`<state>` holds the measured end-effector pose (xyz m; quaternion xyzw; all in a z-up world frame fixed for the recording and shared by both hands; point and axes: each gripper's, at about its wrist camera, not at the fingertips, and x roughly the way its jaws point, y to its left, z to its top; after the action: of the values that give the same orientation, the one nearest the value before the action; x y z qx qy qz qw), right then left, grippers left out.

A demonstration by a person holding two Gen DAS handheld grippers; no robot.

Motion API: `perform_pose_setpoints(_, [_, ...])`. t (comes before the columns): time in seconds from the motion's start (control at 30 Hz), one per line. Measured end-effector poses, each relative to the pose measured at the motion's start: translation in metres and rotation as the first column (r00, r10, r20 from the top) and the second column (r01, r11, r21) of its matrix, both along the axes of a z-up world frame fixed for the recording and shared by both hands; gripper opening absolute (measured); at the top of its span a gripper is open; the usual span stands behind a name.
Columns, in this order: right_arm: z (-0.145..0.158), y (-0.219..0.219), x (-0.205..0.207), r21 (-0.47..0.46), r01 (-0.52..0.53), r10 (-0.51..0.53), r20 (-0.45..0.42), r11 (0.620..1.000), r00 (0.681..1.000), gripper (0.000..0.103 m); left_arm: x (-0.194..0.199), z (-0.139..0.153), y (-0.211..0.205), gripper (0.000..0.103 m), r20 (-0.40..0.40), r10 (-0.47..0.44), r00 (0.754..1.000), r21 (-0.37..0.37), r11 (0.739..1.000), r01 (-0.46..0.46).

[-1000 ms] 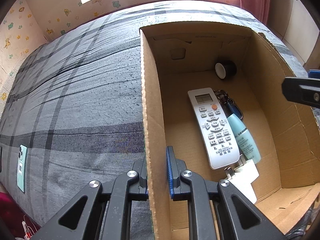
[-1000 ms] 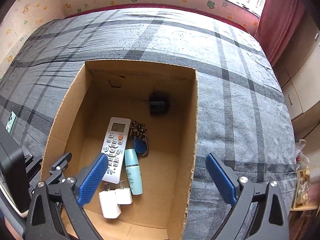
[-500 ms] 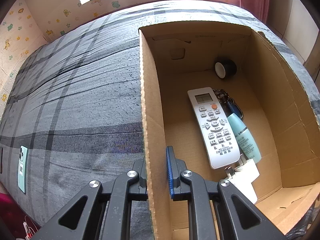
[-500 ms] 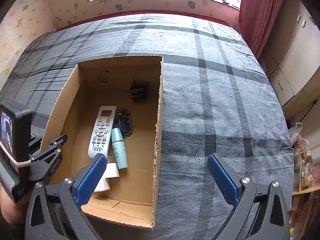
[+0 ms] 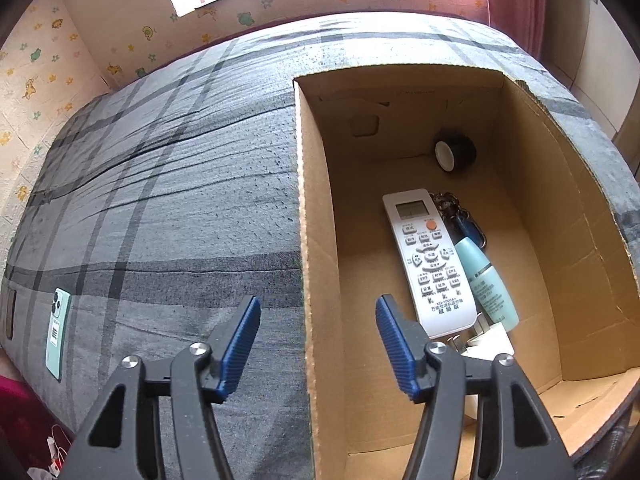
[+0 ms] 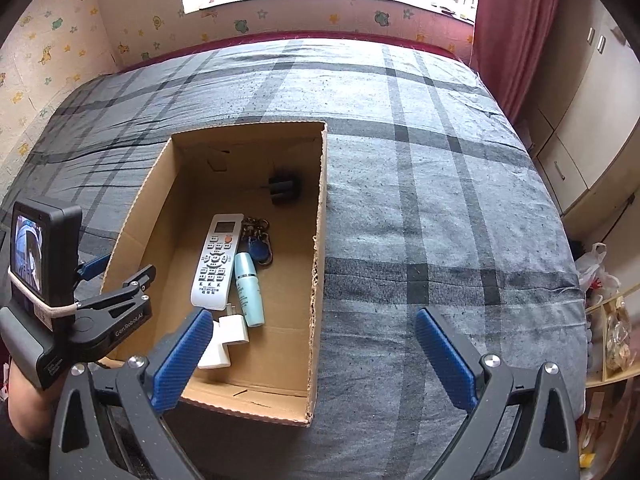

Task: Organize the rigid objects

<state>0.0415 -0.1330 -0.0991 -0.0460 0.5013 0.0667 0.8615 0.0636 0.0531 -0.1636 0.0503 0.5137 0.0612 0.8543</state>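
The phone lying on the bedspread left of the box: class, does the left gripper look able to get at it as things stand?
Probably yes. The left gripper, its jaws opening astride the cardboard box wall, has bare bedspread between it and the phone; nothing blocks that path.

left wrist: close, steeply down over left wall of open brown cardboard box (image 5: 316,240) | right wrist: higher, farther right | shared: box interior (image 6: 280,320)
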Motion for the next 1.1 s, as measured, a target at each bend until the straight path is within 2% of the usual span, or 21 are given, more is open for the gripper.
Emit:
perform_pose_setpoints(0.07, [0.004, 0.000, -0.003, 0.003, -0.001, 0.001, 0.011, 1.000, 1.000, 0.103, -0.005, 0.006, -0.001, 0.074, 0.007, 0.007, 1.000, -0.003, 1.000, -0.007])
perform_pose_setpoints(0.13, [0.007, 0.000, -0.006, 0.011, -0.002, 0.002, 0.018, 1.000, 1.000, 0.103, -0.010, 0.014, -0.001, 0.084, 0.015, 0.010, 1.000, -0.019, 1.000, -0.009])
perform_pose_setpoints(0.27, [0.012, -0.001, -0.013, 0.019, -0.006, 0.005, 0.035, 1.000, 0.999, 0.103, -0.023, 0.036, -0.003, 0.090, 0.058, 0.022, 0.998, -0.035, 0.999, -0.020])
perform_pose_setpoints(0.33, [0.016, -0.002, -0.017, 0.027, -0.006, 0.005, 0.045, 1.000, 0.999, 0.103, -0.028, 0.047, -0.004, 0.103, 0.068, 0.023, 0.997, -0.049, 0.999, -0.019])
perform_pose_setpoints(0.5, [0.034, -0.004, -0.030, 0.040, -0.013, 0.010, 0.085, 0.999, 0.996, 0.103, -0.046, 0.078, -0.010, 0.103, 0.119, 0.040, 0.992, -0.048, 0.998, -0.035])
perform_pose_setpoints(0.67, [0.051, -0.006, -0.041, 0.044, -0.019, 0.013, 0.117, 0.999, 0.993, 0.103, -0.064, 0.099, -0.022, 0.103, 0.142, 0.022, 0.990, -0.065, 0.998, -0.013])
perform_pose_setpoints(1.1, [0.071, -0.011, -0.063, 0.043, -0.030, 0.024, 0.137, 0.999, 0.990, 0.103, -0.096, 0.127, -0.046, 0.103, 0.166, -0.003, 0.986, -0.085, 0.996, 0.018])
